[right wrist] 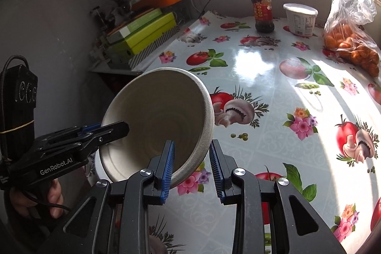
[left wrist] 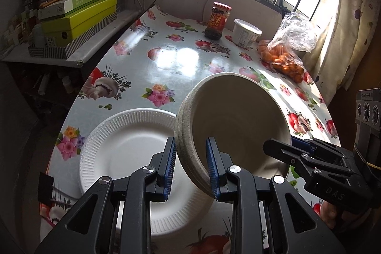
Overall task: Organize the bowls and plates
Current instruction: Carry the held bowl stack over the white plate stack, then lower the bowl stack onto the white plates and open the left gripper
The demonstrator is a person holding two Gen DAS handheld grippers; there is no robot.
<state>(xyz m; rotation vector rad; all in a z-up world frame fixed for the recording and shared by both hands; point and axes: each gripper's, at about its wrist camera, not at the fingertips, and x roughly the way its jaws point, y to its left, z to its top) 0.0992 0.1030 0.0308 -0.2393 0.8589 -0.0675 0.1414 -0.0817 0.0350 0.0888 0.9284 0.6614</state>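
Holding the bowl [left wrist: 238, 125] between both tools is the step in hand, and doing it well means keeping the two grips balanced. The bowl looks like a nested stack, to judge by the ridged lines on its outer wall, and it hangs tilted in the air above the table [left wrist: 171, 58], its opening turned toward the cameras. The left tool [left wrist: 190, 166] has its blue pads narrowed onto the near rim, one pad outside the wall and one inside. The right tool [right wrist: 191, 167] straddles the opposite rim in the same way, its jaws narrowed about the wall; in its own view the outer pad seems to stand a little off the rim, so that grip may be the weaker one.

Just below and beside the bowl lies the white ribbed plate [left wrist: 128, 149], flat on the table's flowered cloth. A likely aim is to set the bowl down level, on or next to that plate; which of the two I cannot tell. Both hands should travel together at one pace, since a lag on either side would twist the thin rim or let the stack slip apart. Level the bowl before lowering it, and free one side only once its base rests.

Well apart, at the far edge, stand a jar [left wrist: 218, 20], a white tub [left wrist: 245, 36] and a bag of oranges [left wrist: 285, 56], all clear of the path.
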